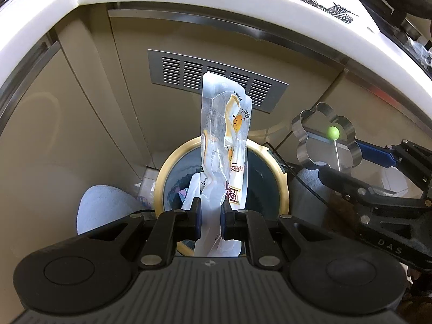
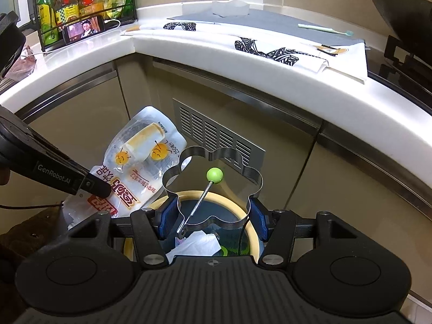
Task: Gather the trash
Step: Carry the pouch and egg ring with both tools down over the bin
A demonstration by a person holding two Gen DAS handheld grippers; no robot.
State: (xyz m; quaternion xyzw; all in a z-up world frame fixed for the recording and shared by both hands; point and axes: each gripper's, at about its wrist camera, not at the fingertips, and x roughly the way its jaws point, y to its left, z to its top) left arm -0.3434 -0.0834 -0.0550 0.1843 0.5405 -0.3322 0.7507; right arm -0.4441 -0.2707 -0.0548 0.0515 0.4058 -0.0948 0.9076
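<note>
My left gripper (image 1: 210,213) is shut on a clear plastic snack pouch (image 1: 224,140) with yellow faces and red print, held upright over the round trash bin (image 1: 280,186) with a beige rim. The pouch also shows in the right wrist view (image 2: 140,162), with the left gripper (image 2: 94,186) clamped on its lower end. My right gripper (image 2: 213,218) is shut on a flower-shaped metal egg ring (image 2: 251,172) with a green knob (image 2: 214,175), held above the same bin (image 2: 243,202). The ring also shows at the right of the left wrist view (image 1: 305,145). Crumpled white paper (image 2: 197,245) lies in the bin.
The bin stands on the floor against beige cabinet doors with a metal vent grille (image 2: 216,135). A white countertop (image 2: 243,62) curves above, with a patterned cloth (image 2: 270,48), a toothbrush (image 2: 324,29), a bottle rack (image 2: 75,2) and a phone (image 2: 83,29).
</note>
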